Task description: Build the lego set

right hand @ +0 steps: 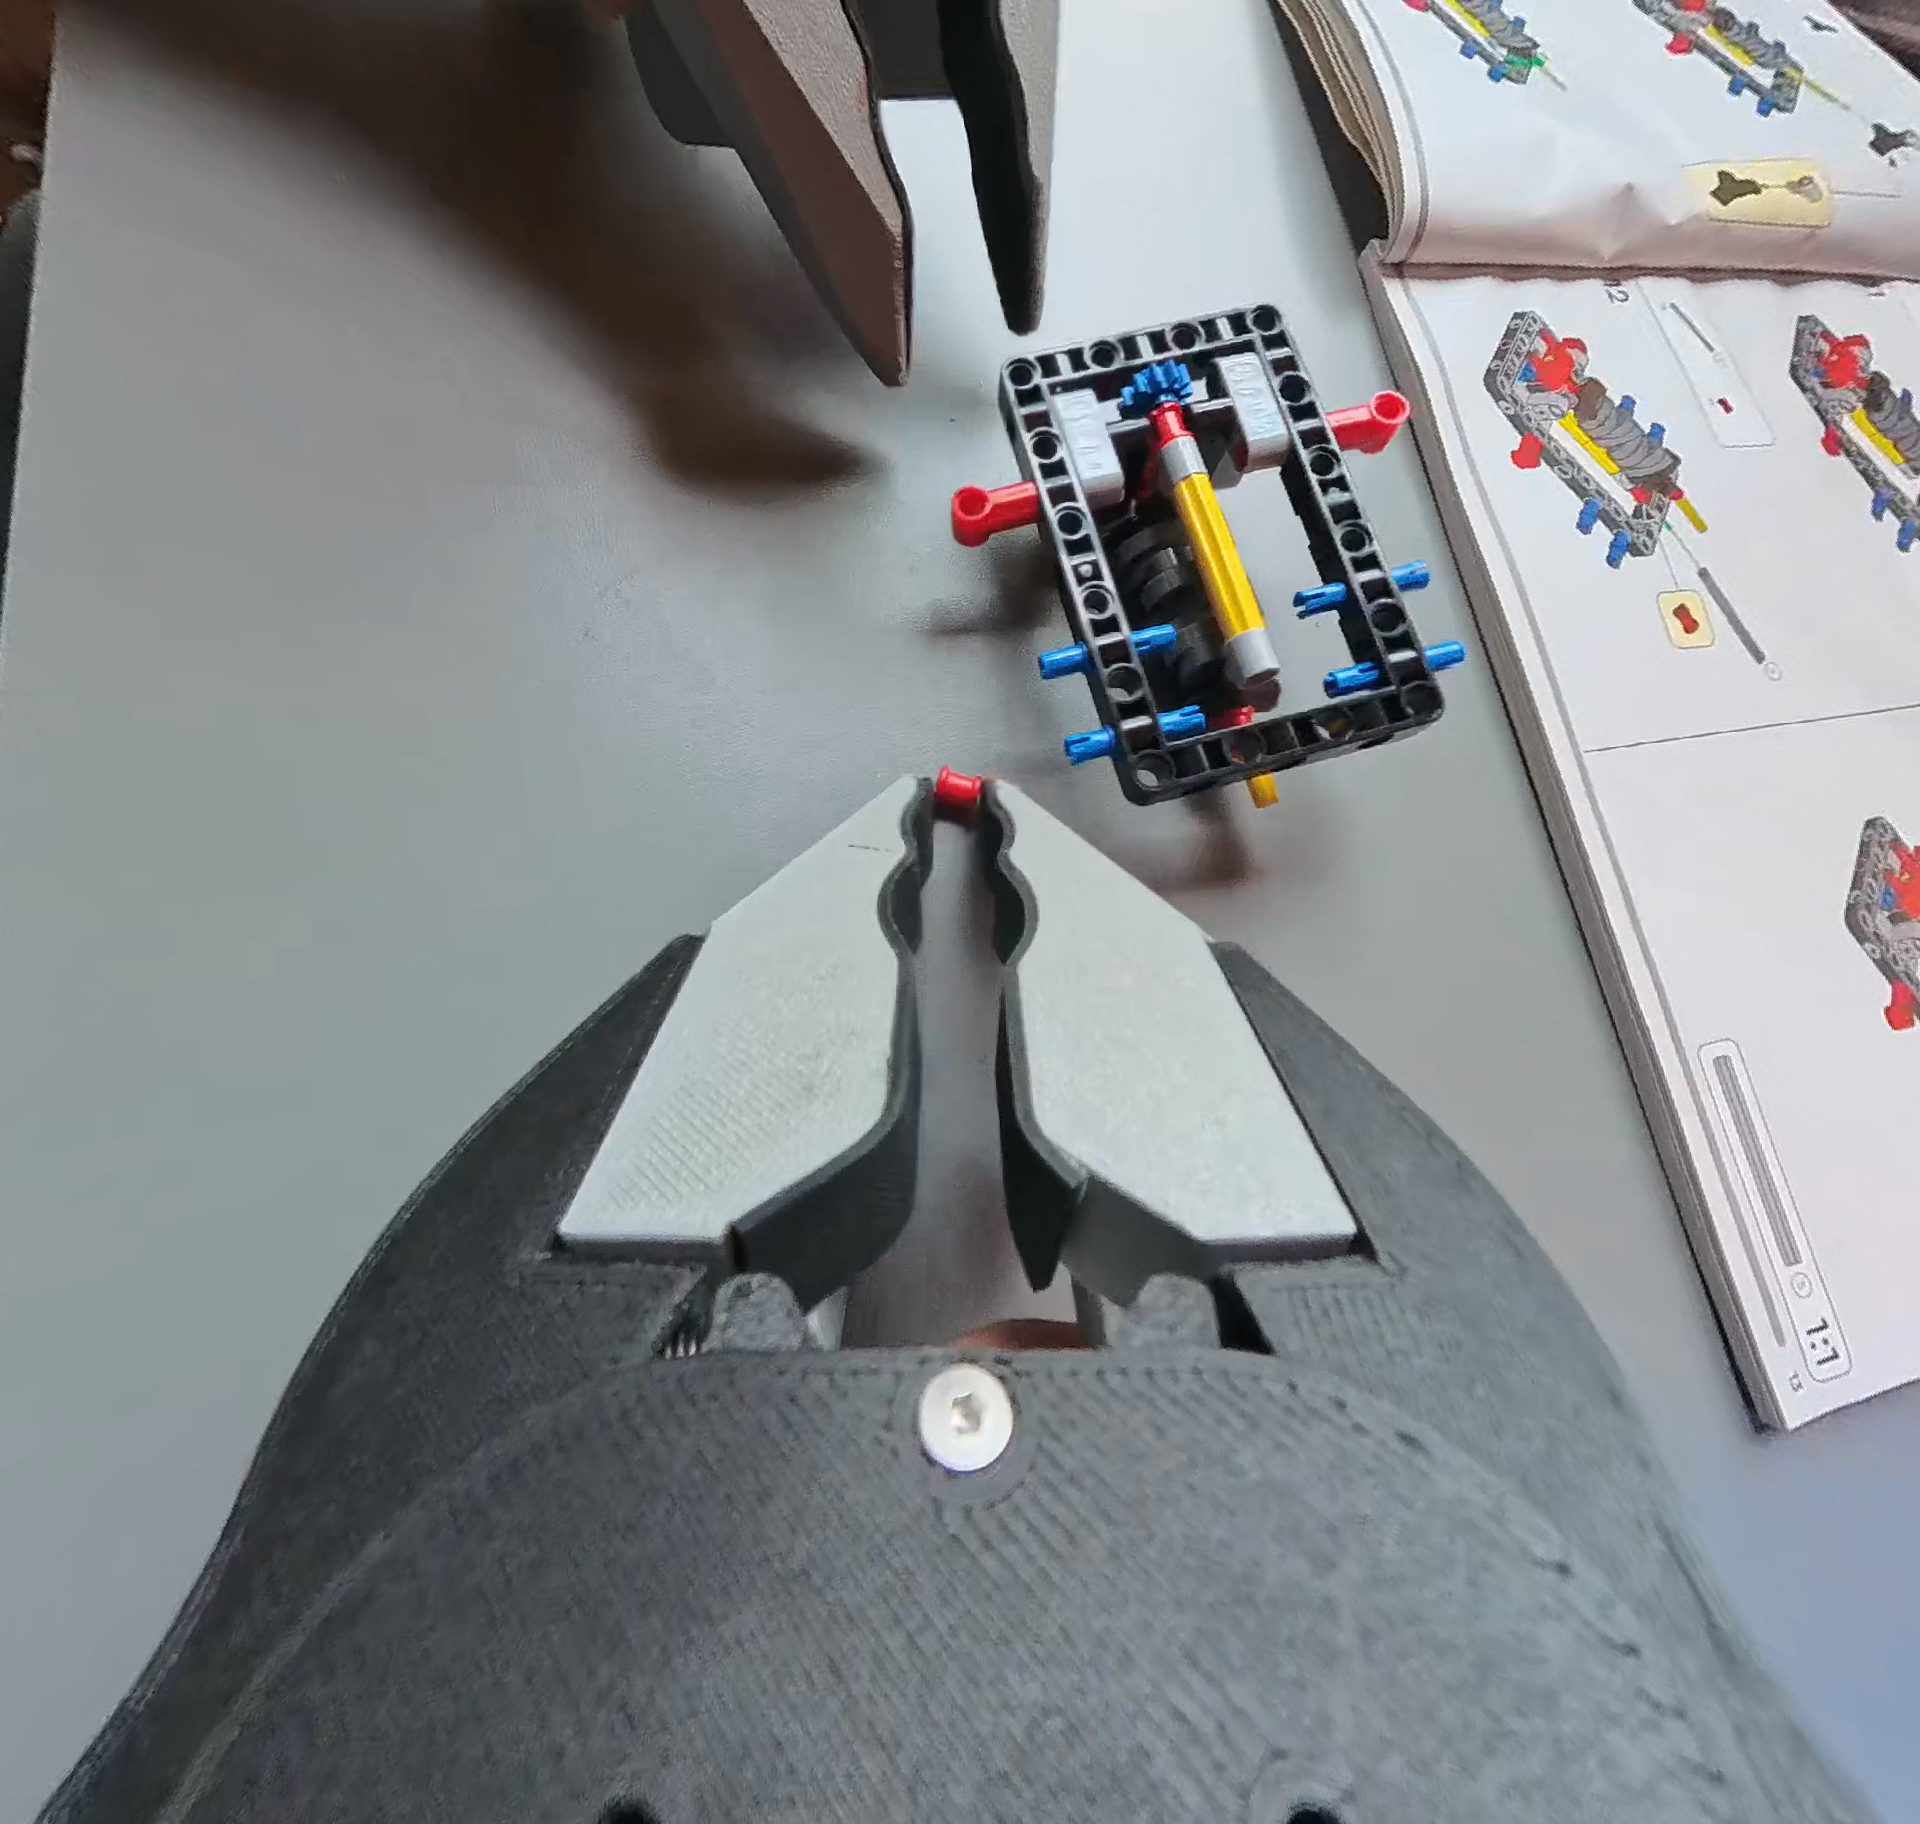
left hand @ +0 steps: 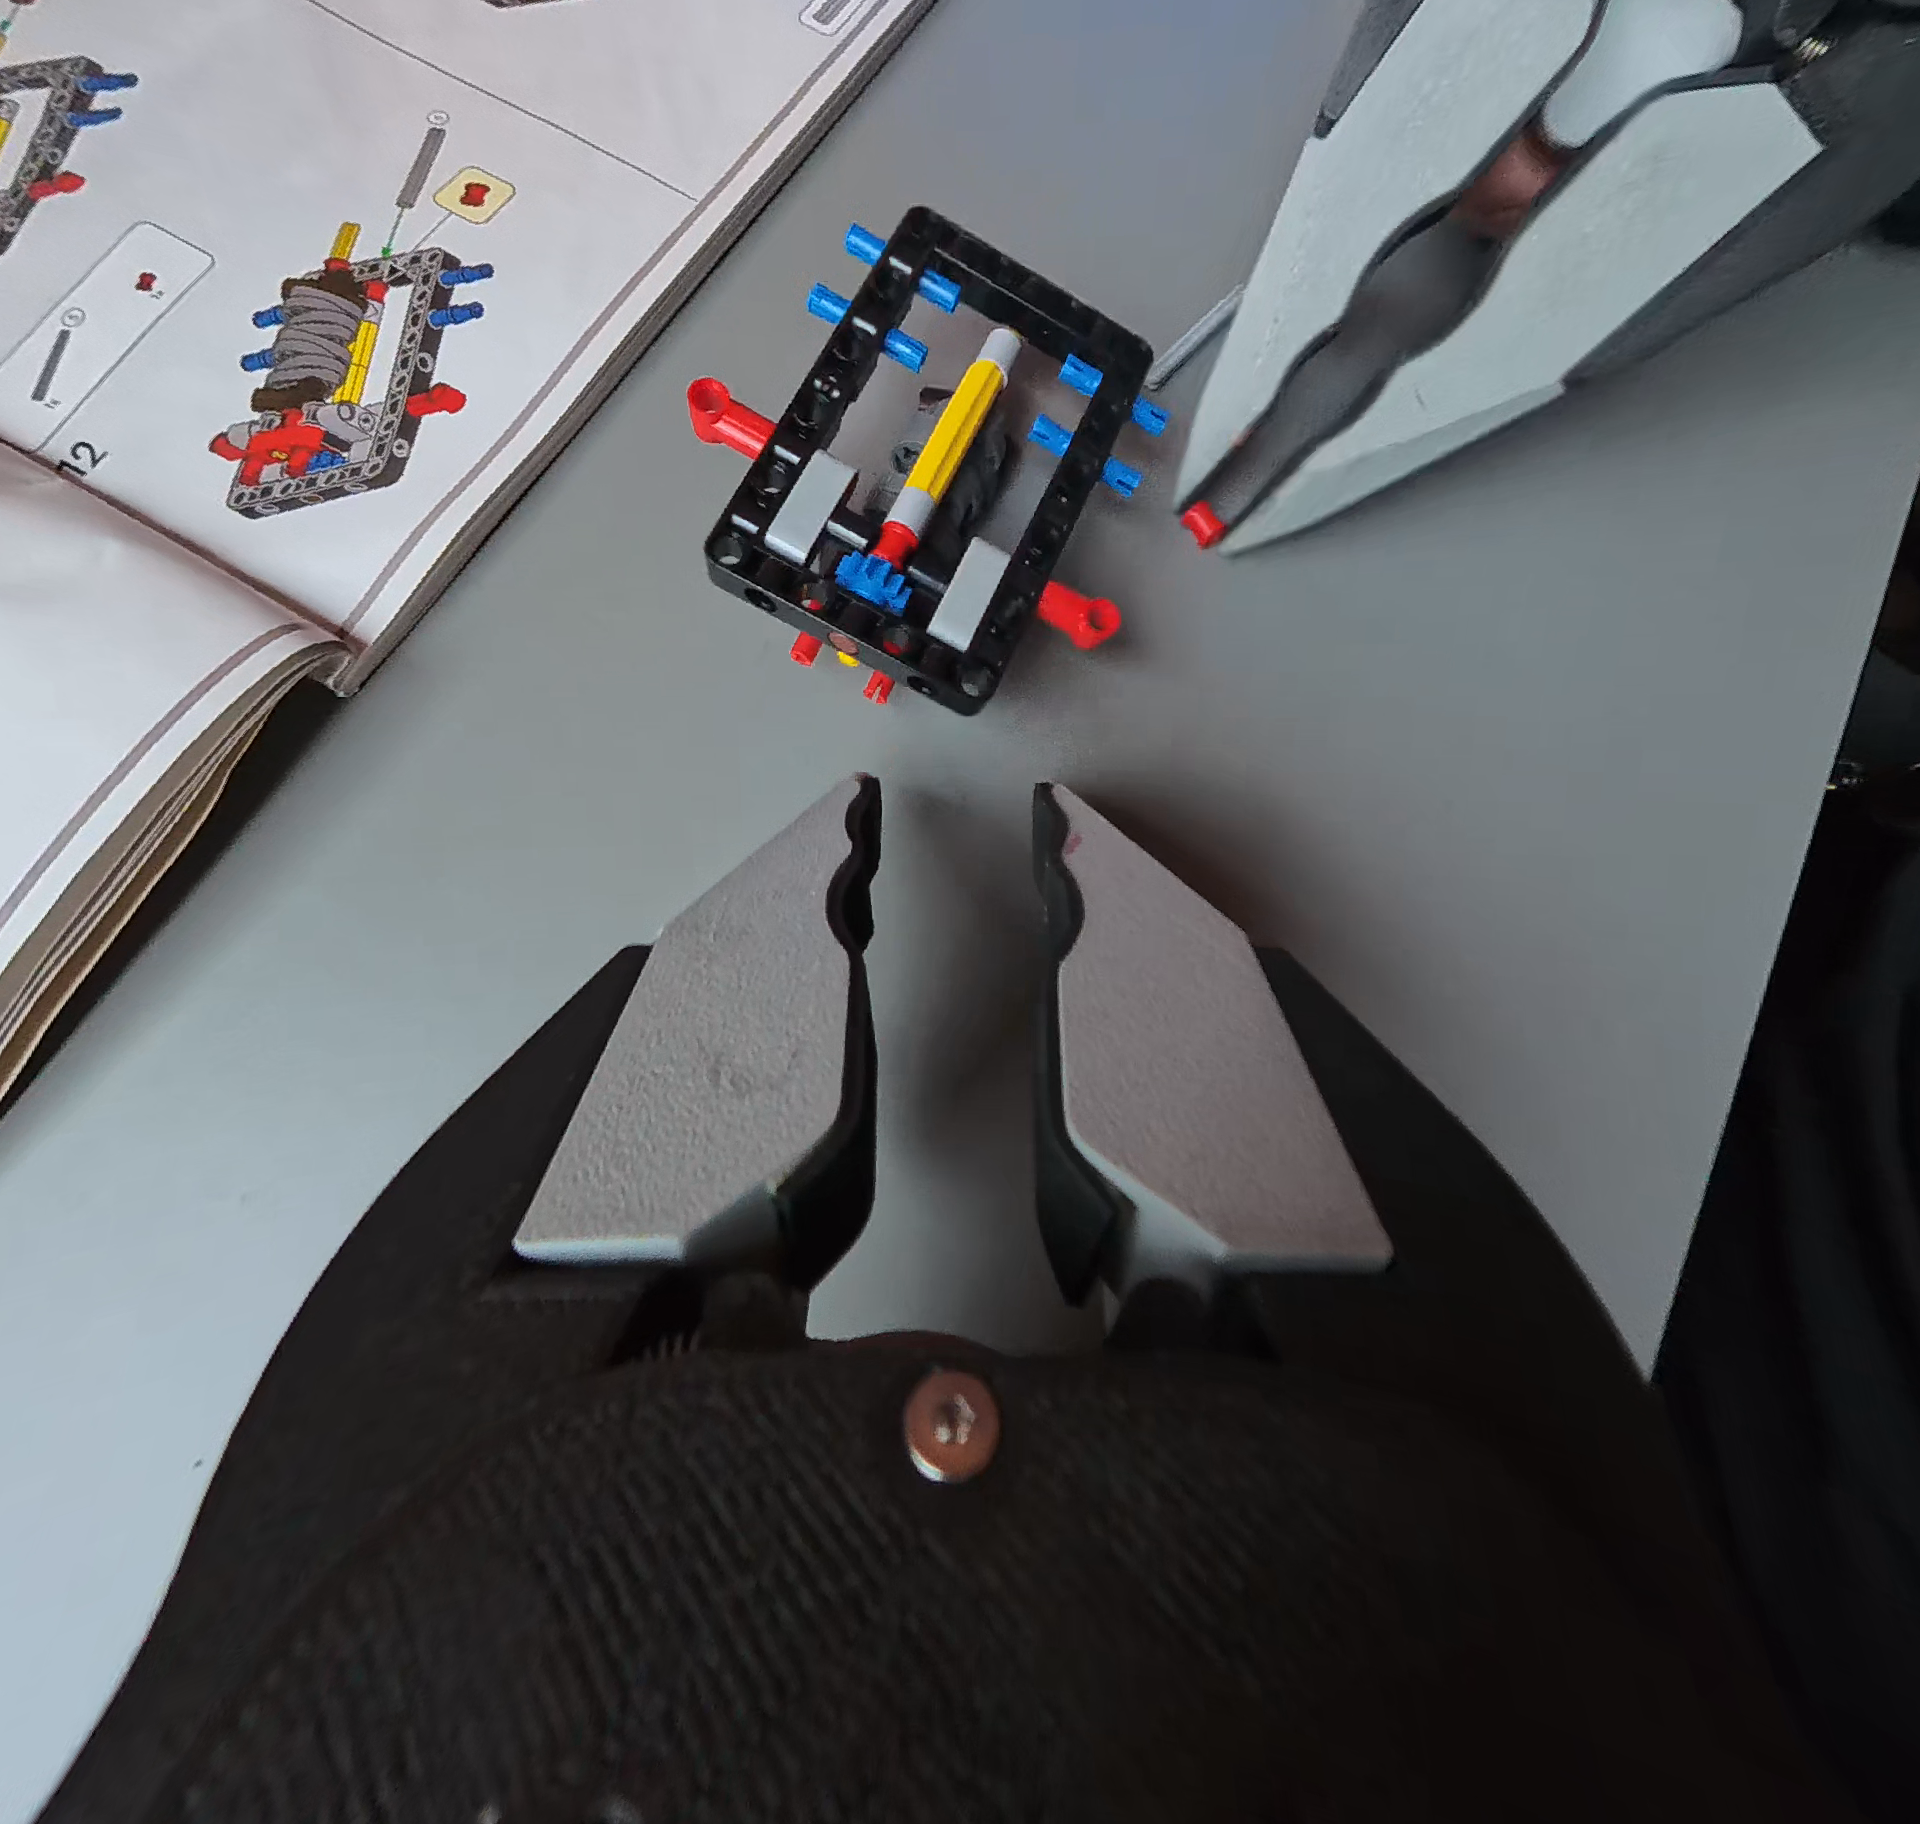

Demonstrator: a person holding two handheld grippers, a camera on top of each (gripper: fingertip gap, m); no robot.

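A black rectangular lego frame [left hand: 1081, 527] [right hand: 1382, 611] lies flat on the grey table, with a yellow axle [left hand: 956, 424] [right hand: 1216, 559], a blue gear [left hand: 871, 579] [right hand: 1153, 384], blue pins and red pins on its sides. My left gripper [left hand: 954, 787] is open and empty, just short of the frame's near end. My right gripper [right hand: 956, 785] is shut on a small red bush [right hand: 956, 787] at its fingertips, low over the table beside the frame. It also shows in the left wrist view [left hand: 1210, 527] with the red bush [left hand: 1203, 524].
An open instruction booklet [left hand: 312, 268] [right hand: 1714, 787] lies on the table beside the frame. The table edge [left hand: 1766, 943] drops off to a dark area on the right of the left wrist view. The left gripper [right hand: 956, 340] hangs above the frame's far end in the right wrist view. There is about 9 cm between the tips of the two grippers. The left tips stand about 4 cm off the blue gear [right hand: 1153, 384].
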